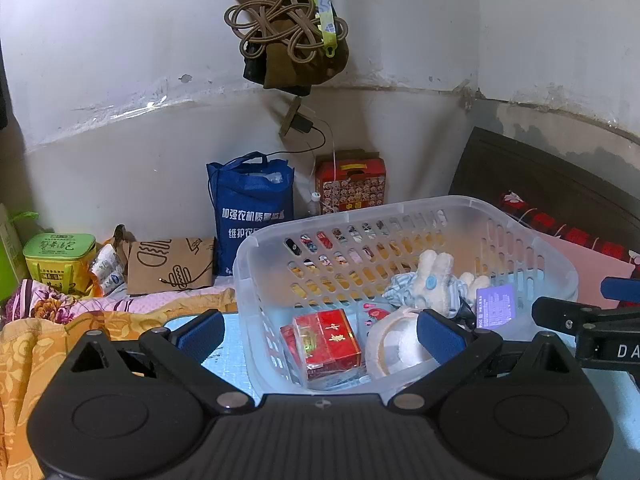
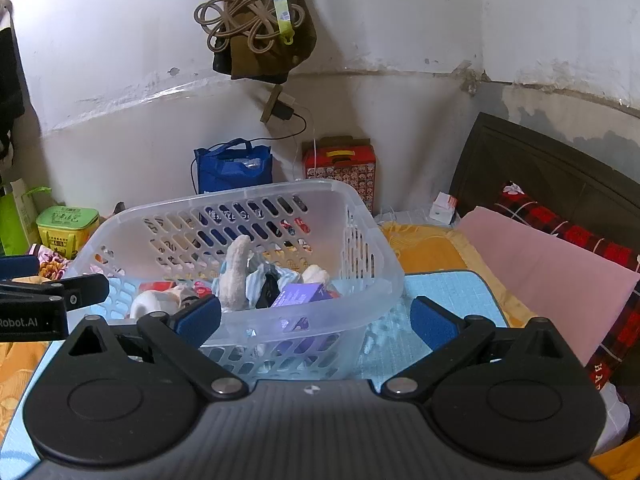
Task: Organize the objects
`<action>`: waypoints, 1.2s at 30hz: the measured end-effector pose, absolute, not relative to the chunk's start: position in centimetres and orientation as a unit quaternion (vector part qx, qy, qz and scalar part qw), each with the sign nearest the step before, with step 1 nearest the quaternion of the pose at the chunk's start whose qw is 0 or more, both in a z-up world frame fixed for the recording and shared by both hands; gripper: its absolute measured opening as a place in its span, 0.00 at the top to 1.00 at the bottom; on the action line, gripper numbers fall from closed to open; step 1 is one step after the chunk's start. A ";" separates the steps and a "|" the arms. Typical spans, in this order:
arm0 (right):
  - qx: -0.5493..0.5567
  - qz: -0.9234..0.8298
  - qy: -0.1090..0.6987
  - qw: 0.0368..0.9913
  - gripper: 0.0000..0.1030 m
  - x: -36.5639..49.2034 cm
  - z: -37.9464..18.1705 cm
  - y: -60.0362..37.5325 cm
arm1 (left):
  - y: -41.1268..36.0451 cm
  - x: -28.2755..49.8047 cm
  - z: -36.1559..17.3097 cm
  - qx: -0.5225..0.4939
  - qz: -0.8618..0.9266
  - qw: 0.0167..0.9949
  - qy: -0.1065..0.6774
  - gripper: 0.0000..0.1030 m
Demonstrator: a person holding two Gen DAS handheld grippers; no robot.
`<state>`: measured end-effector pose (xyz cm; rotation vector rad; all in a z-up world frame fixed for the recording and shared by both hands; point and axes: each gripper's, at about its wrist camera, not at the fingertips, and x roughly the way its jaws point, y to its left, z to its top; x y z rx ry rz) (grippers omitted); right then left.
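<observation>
Straddling basket point(image 1: 404, 210) rim, both grippers' fingers apart, empty; plush toy point(image 1: 434, 276) half buried, purple box point(image 1: 496, 304) text unreadable

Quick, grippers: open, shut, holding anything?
Left gripper: open, holding nothing, jaws straddling the basket near wall.
Right gripper: open, holding nothing, at the basket's near corner.

Bed point(image 2: 432, 256), orange patterned cover: light-blue mat point(image 2: 440, 296) bearing clear slotted basket point(image 2: 372, 240); pink folded cloth point(image 2: 552, 264); green tin point(image 1: 60, 258); paper bag point(image 1: 170, 266).
</observation>
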<state>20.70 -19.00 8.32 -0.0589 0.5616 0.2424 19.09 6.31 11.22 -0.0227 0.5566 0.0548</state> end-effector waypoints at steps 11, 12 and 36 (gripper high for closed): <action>-0.029 0.119 0.278 0.953 0.00 20.8 8.3 -18.9 | 6.2 18.9 11.2 -0.007 0.024 0.961 0.274 0.00; -0.030 0.119 0.278 0.953 0.00 20.8 8.3 -18.9 | 6.2 18.9 11.2 -0.007 0.024 0.961 0.274 0.00; -0.035 0.122 0.284 0.950 0.00 20.7 8.0 -18.7 | 6.1 18.9 11.2 -0.005 0.017 0.963 0.269 0.00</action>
